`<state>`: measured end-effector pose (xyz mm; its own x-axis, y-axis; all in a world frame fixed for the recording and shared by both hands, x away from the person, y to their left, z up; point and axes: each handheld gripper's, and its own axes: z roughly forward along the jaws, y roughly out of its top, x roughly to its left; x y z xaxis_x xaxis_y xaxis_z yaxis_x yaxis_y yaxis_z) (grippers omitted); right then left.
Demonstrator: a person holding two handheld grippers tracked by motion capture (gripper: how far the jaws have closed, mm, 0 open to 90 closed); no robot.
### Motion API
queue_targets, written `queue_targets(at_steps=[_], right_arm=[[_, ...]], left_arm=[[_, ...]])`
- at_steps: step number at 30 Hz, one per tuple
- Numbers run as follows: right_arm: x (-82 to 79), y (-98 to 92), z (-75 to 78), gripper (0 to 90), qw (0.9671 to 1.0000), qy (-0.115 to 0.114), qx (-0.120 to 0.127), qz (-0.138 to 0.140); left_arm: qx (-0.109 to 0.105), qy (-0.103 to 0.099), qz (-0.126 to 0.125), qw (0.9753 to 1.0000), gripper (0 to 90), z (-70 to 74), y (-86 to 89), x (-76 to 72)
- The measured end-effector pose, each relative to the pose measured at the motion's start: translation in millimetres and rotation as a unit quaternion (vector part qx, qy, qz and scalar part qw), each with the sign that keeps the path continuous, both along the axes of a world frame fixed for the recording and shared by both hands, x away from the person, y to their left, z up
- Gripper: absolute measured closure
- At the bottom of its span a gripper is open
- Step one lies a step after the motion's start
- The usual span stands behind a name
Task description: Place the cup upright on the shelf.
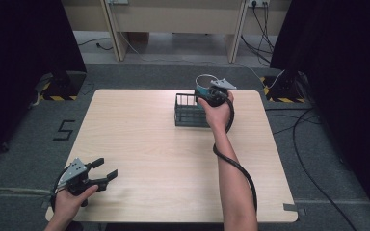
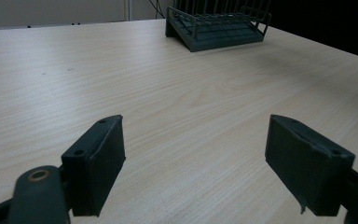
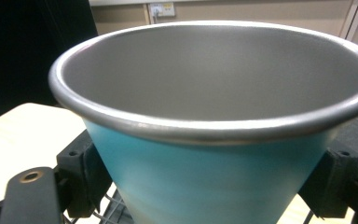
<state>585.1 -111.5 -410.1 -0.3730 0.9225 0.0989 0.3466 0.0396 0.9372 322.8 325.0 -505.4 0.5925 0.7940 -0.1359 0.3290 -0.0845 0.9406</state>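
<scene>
Your right claw (image 1: 211, 91) is clamped on the blue cup (image 3: 214, 140), one jaw on each side of its wall, holding it upright just above the far end of the wire rack (image 1: 189, 111). This looks like the placing step: lower the cup straight down into the rack beneath the claw, then release. Your left claw (image 2: 193, 158) idles, jaws spread, low over the tabletop (image 1: 149, 159).

One mark readable: a black "5" (image 1: 63, 130) on the grey floor, left of the surface, mid-left of the high view. No other text legible.
</scene>
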Motion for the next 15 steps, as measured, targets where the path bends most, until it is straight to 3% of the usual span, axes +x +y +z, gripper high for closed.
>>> queue_targets(at_steps=[15], right_arm=[[5.8, 1.4, -21.1, 18.1, 0.9988, 0.046, -0.007, -0.011]], left_arm=[[0.0, 0.0, -0.001, 1.0, 19.3, 0.2, 0.1, -0.1]])
